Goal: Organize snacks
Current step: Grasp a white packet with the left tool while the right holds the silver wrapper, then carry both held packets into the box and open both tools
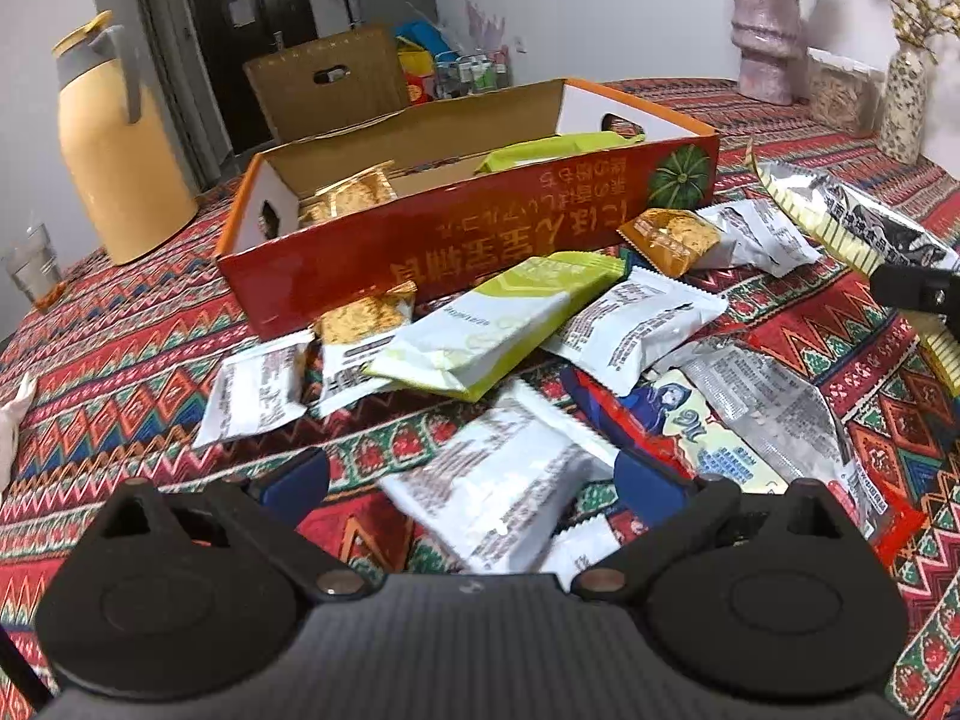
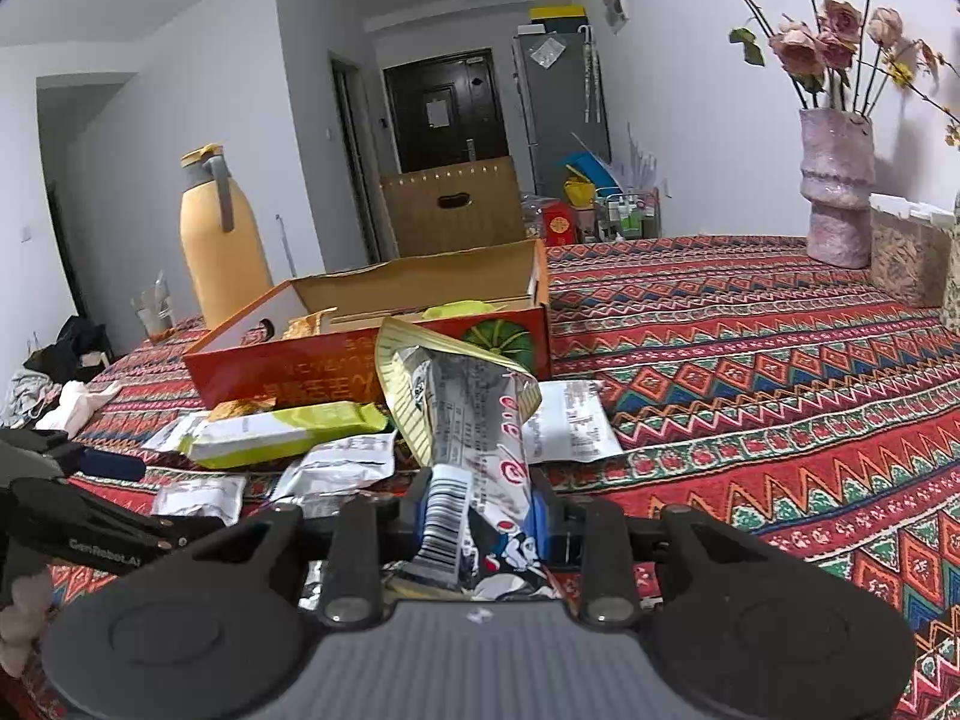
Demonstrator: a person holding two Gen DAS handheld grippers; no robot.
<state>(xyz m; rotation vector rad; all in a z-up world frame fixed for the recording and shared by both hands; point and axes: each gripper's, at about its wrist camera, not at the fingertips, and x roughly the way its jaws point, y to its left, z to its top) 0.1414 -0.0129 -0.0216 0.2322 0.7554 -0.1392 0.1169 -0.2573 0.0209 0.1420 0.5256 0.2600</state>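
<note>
**Silver bag clamped in the right gripper, left gripper wide above the snack pile**

We could not read most of the print on the packets; it was small and partly blurred. The right gripper (image 2: 480,525) had its blue pads pressed together on a long silver snack bag (image 2: 465,414), and the bag's lower end was hidden behind the gripper body. The bag stood up in front of the red box (image 2: 288,369), so it covered a part of the box's front wall. In the left wrist view the same bag was cut off at the right edge, and only a black corner of the right gripper showed there.

The left gripper (image 1: 474,480) had its jaws wide apart, with nothing pressed between them. A white packet (image 1: 498,498) lay on the cloth between its fingers; we could not tell whether the fingers touched it.

The box stood open on the patterned tablecloth (image 2: 780,372). Inside we saw a green packet (image 1: 558,151) leaning at the far end and an orange packet (image 1: 354,195) near the other end; the front wall hid the rest. More snacks lay in a loose pile just before the box, overlapping each other: a large green-and-white packet (image 1: 480,330) on top, white ones around it.

A yellow jug (image 2: 219,246) stood behind the box, and a pink vase (image 2: 837,192) with flowers at the far right.
</note>
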